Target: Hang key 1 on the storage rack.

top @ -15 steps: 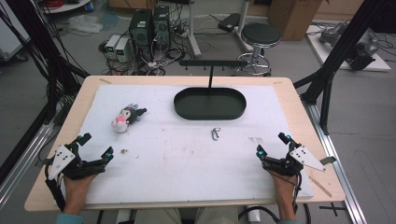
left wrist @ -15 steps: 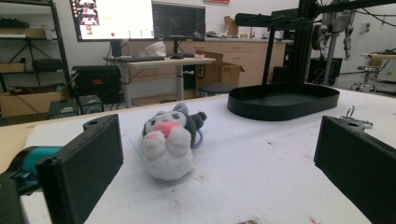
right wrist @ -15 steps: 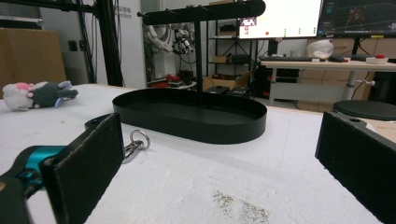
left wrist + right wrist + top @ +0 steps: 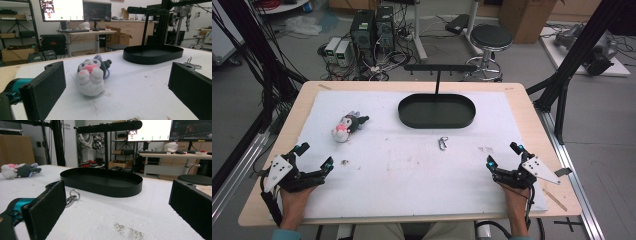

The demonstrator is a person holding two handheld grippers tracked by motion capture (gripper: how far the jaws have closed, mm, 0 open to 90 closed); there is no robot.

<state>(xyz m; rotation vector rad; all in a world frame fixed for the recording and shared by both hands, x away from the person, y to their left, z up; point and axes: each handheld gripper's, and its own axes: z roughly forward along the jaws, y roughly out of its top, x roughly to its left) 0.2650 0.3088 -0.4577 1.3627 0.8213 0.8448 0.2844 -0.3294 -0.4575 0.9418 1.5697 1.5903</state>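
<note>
A small grey and white plush toy (image 4: 347, 126) with a pink face lies on the white mat, left of centre. In the left gripper view the plush toy (image 4: 92, 75) sits ahead between the wide-apart jaws. My left gripper (image 4: 315, 157) rests open near the front left corner, empty. A black oval tray (image 4: 437, 111) with an upright hanger stand sits at the back centre. A metal key clip (image 4: 442, 143) lies in front of it. My right gripper (image 4: 504, 155) is open and empty at the front right; its view shows the clip (image 4: 72, 197) and tray (image 4: 105, 182).
The white mat (image 4: 412, 165) covers most of a wooden table (image 4: 542, 130). A small dark speck (image 4: 345, 162) lies near the left gripper. A stool, computers and cables stand on the floor beyond the far edge. Black frame posts flank both sides.
</note>
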